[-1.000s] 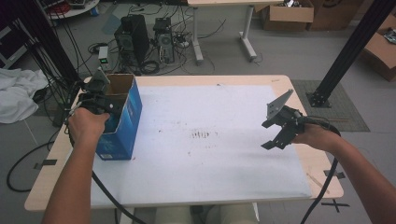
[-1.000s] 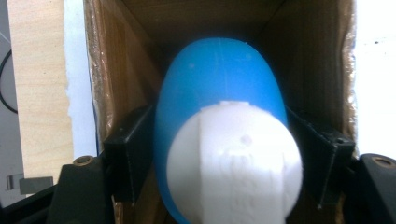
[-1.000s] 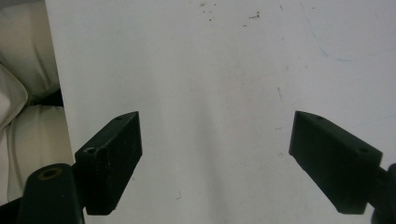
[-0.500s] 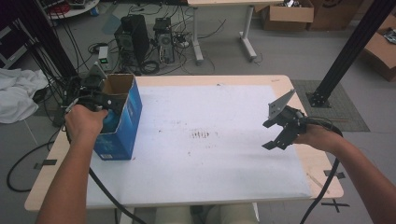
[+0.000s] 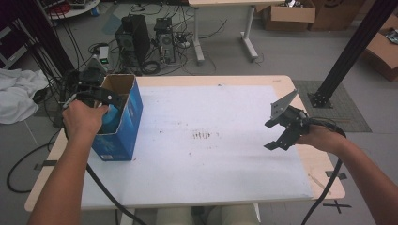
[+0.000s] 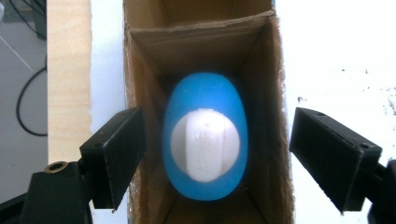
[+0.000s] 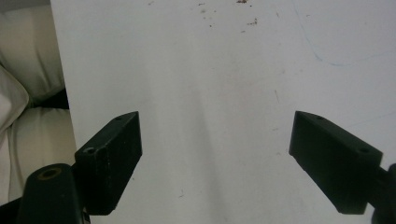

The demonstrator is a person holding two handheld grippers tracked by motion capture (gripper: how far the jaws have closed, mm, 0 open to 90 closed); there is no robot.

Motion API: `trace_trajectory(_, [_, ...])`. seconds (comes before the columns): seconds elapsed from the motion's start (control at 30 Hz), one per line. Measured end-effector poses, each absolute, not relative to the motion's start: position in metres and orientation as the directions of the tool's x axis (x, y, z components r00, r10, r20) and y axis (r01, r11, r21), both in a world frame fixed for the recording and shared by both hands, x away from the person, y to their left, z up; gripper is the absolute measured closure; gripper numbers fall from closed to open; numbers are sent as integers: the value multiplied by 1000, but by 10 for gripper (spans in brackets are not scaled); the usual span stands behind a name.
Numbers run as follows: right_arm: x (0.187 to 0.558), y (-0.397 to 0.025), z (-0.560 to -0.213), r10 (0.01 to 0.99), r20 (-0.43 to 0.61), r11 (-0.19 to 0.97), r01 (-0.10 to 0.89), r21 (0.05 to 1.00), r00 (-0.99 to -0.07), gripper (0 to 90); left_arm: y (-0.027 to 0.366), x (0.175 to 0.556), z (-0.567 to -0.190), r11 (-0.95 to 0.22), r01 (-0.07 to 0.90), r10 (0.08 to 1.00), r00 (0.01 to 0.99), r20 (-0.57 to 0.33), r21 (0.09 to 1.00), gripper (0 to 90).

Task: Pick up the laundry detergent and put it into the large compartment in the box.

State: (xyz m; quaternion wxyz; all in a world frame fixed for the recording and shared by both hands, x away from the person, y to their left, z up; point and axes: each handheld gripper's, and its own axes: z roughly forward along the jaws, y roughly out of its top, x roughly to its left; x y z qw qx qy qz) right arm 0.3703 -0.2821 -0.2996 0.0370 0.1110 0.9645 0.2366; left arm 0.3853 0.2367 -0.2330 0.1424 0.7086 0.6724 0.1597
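A blue cardboard box (image 5: 123, 123) stands open-topped at the table's left edge. Inside it rests a blue bottle with a white cap (image 6: 205, 142), its cap facing up; its blue shoulder (image 5: 110, 121) peeks out of the box in the high view. My left gripper (image 5: 104, 104) hovers over the box mouth, open, its jaws wide on either side of the box walls (image 6: 215, 161) and touching nothing. My right gripper (image 5: 280, 127) is held above the white table at the right, open and empty (image 7: 215, 161).
The white table top (image 5: 206, 154) has small dark specks near its middle (image 5: 202, 135). Cables trail from both grippers off the front edge. Computer towers (image 5: 136, 40), cables, cardboard boxes (image 5: 286, 14) and a black post (image 5: 347, 51) stand on the floor beyond the table.
My left hand has shifted slightly right, over the box mouth. The right gripper has stayed in place.
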Motion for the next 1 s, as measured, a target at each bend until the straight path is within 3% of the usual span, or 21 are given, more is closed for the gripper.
trace_trajectory(0.47, [369, -283, -299, 233, -22, 863, 196, 466, -972, 170, 216, 381, -206, -161, 875, 986, 161, 41, 456, 175])
trace_trajectory(1.0, [368, -279, -298, 236, -17, 863, 201, 464, -972, 170, 165, 382, -188, -403, 792, 904, 424, 63, 459, 174])
